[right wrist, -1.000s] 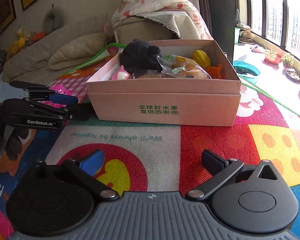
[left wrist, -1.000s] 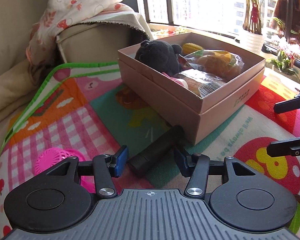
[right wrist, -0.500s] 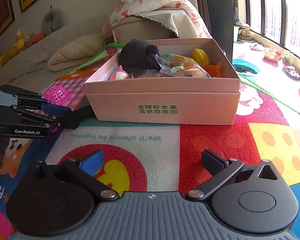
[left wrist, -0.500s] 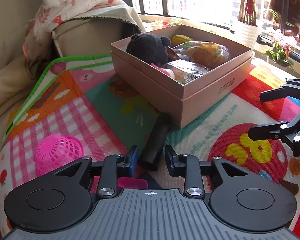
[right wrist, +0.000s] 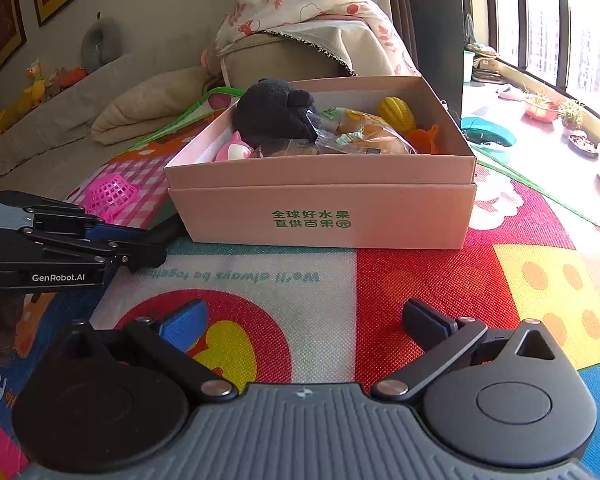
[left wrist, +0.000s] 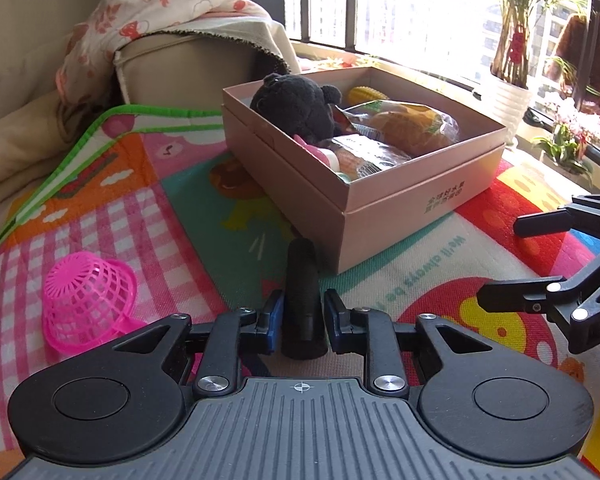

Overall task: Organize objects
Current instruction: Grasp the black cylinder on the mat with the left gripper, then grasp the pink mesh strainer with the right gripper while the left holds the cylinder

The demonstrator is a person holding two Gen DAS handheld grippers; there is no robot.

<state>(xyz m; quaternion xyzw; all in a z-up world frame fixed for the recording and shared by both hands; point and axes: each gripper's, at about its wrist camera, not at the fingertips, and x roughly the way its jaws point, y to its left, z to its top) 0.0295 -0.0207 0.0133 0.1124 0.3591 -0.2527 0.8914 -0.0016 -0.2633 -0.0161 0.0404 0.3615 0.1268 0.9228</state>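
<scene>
Your left hand-held gripper is clenched on the black cylinder, its blue pads pressing both sides near the cylinder's near end. That leaves most of its length sticking out ahead toward the box, a sensible hold if the far end is to go in first. The cylinder points at the box's near left corner and sits just short of it, low over the mat; whether it has left the mat you cannot tell from here.

Your right hand-held gripper is released, jaws spread wide with nothing between them, resting back on the near side of the box where it stays clear of the left one's path.

The box already holds a black plush, bagged bread and a yellow toy, so it looks like the collecting place. It is crowded; the freer space seems to be along the near edge. A pink basket lies on the mat at the left, not yet gathered.
</scene>
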